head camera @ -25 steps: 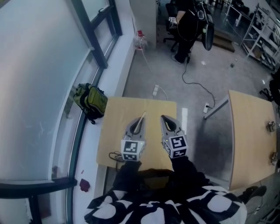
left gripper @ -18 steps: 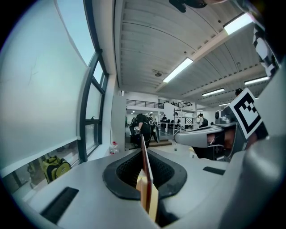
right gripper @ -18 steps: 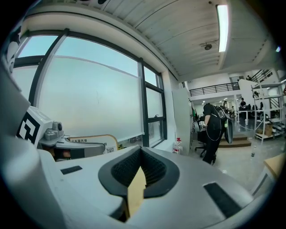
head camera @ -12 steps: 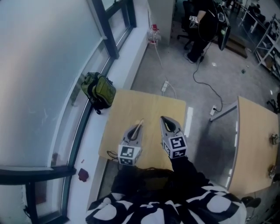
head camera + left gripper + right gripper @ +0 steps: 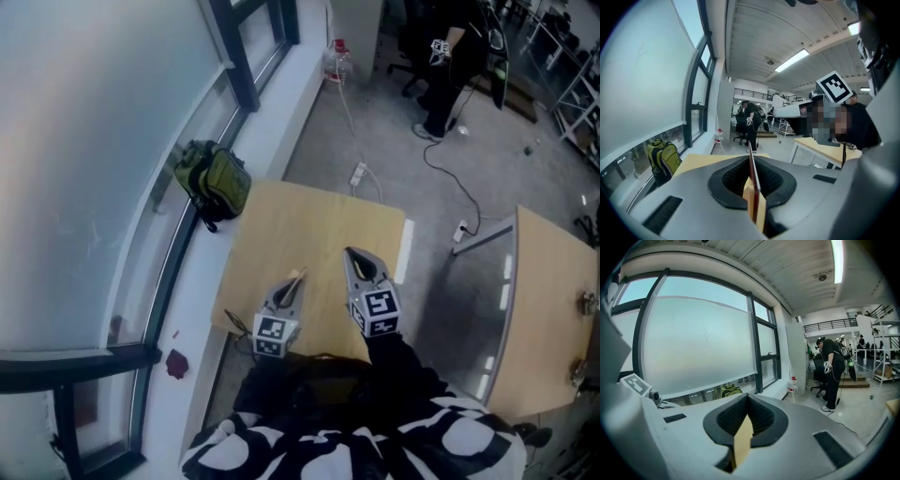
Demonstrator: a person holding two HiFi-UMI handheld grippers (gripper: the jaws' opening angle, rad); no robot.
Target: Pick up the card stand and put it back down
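Observation:
In the head view both grippers hover over a light wooden table [image 5: 309,220]. My left gripper [image 5: 296,277] is near the table's front left part, its jaws shut on a thin flat card stand [image 5: 299,276] that sticks out past the tips. In the left gripper view the card stand [image 5: 753,180] stands edge-on between the closed black pads, thin with a reddish edge. My right gripper [image 5: 350,252] sits just to the right, a little further forward, shut with nothing between its jaws. The right gripper [image 5: 747,397] shows only table wood through the gap under its pads.
A green backpack [image 5: 219,182] lies on the window ledge left of the table. A second wooden table [image 5: 553,309] stands at the right. Cables and a power strip [image 5: 358,173] lie on the floor beyond. A person [image 5: 452,58] stands far back. A black cable [image 5: 236,324] hangs at the table's front left edge.
The left gripper with the card stand has drawn back toward the table's front left edge. The right gripper has kept its place. The head view has shifted over the table.

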